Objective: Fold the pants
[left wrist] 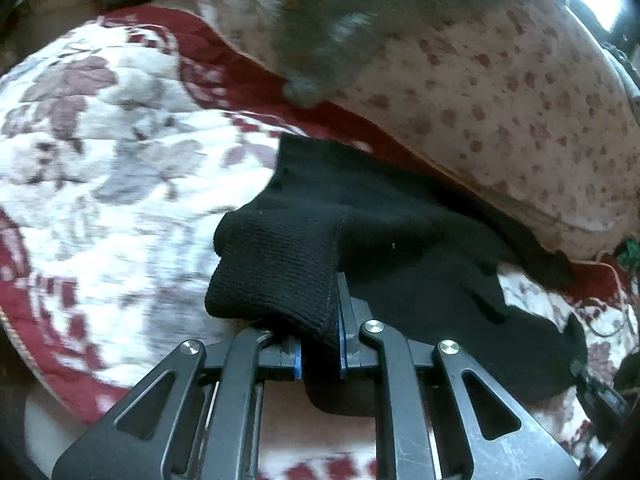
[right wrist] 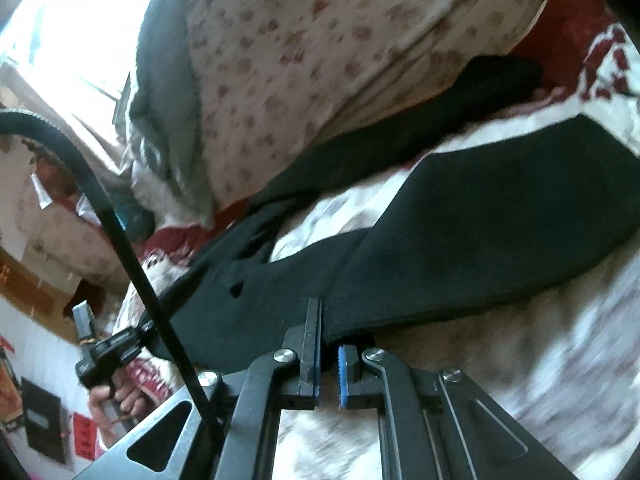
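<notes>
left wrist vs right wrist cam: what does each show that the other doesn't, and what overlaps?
Left wrist only: the left gripper shut on a ribbed knit end of the black pants.

Right wrist only: the right gripper shut on a pants edge, two long stretches of black fabric running off up-right, a black cable across the frame, a bright window, and a hand on a gripper handle at lower left.

Both: the pants, the red-and-white floral quilt, the spotted bedding and a grey cloth.
</notes>
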The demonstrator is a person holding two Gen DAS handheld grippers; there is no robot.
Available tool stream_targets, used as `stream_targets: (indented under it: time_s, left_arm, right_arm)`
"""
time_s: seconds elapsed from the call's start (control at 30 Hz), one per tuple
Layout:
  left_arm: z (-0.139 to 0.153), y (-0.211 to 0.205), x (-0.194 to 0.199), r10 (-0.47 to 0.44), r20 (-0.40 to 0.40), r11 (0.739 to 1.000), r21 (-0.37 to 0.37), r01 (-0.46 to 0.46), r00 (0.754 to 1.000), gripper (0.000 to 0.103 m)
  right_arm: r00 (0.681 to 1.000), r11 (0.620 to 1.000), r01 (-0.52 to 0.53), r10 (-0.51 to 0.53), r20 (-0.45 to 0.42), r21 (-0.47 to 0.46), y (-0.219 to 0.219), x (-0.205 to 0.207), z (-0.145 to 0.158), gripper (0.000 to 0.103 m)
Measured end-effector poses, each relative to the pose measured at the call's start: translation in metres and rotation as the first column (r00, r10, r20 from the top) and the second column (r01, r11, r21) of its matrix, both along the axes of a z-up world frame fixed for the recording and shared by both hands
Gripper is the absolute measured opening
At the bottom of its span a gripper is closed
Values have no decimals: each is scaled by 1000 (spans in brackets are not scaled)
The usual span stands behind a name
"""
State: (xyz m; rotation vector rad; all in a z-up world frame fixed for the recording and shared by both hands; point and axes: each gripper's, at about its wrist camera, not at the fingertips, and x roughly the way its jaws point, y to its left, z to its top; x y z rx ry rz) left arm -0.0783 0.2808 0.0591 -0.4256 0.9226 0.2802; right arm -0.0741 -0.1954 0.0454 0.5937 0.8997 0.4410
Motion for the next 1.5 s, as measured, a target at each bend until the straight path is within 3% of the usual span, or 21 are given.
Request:
stream_targets:
  time_s: [0.13, 0.2, 0.23, 0.4, 0.5, 0.6, 0.73, 0.9, 1.0, 1.07, 1.17, 1.3, 1.4, 1.5]
  left_arm:
    - [-18, 11, -7, 22, -32, 1000, -20, -23, 999, 11]
    - [-28, 6, -7, 23, -50, 1000, 15, -23, 998, 13]
    - [-31, 3, -8, 33, -48, 999, 34, -31, 998, 14]
    - [-26, 3, -19, 73, -33, 996, 54, -71, 997, 31]
    - [-17, 9, -30, 101, -40, 993, 56, -99, 994, 32]
    - [2, 5, -46, 117, -8, 988, 104, -116, 993, 32]
    - [21, -14, -51, 68, 23, 989, 131, -70, 997, 33]
    - [25, -54, -36, -45, 25, 993, 109, 42, 999, 33]
    - [14, -82, -21, -105, -6, 992, 74, 105, 994, 33]
    - [5, -103, -12, -148, -23, 988, 38, 148, 989, 33]
    - [1, -132, -6, -197, -26, 980, 30, 198, 980, 33]
    - [1, -158, -2, -250, -20, 968, 0, 250, 968, 33]
    - [4, -166, -1, -262, -7, 965, 9, 262, 965, 33]
    - [-2, -168, 1, -263, -21, 965, -1, 263, 964, 33]
  right_arm:
    - [999, 1000, -10, 10, -32, -18, 20, -3, -17, 8]
    - [999, 1000, 1, 0, -53, 17, 15, -5, -21, 17]
    - [998, 1000, 3, -2, -68, 16, 9, -6, -21, 31]
    - [998, 997, 50, -53, -45, -54, -31, -28, -3, 35]
    - [990, 986, 137, -141, -30, -93, -68, -42, 4, 36]
    - [968, 968, 239, -243, -61, -72, -107, -46, -1, 37]
    - [940, 943, 332, -333, -79, -27, -139, -38, -10, 37]
    - [930, 932, 360, -356, -87, 41, -153, -16, -18, 37]
    - [928, 927, 370, -367, -66, 59, -157, -6, -23, 32]
    - [926, 925, 378, -376, -41, 43, -158, -2, -25, 8]
    - [926, 925, 376, -377, 3, 61, -163, -12, -19, 5]
    - [922, 925, 381, -379, 76, -8, -169, -39, 9, 5]
    - [920, 920, 389, -385, 75, -56, -178, -60, 19, 5]
    - [929, 915, 367, -370, 18, -168, -174, -63, 7, 5]
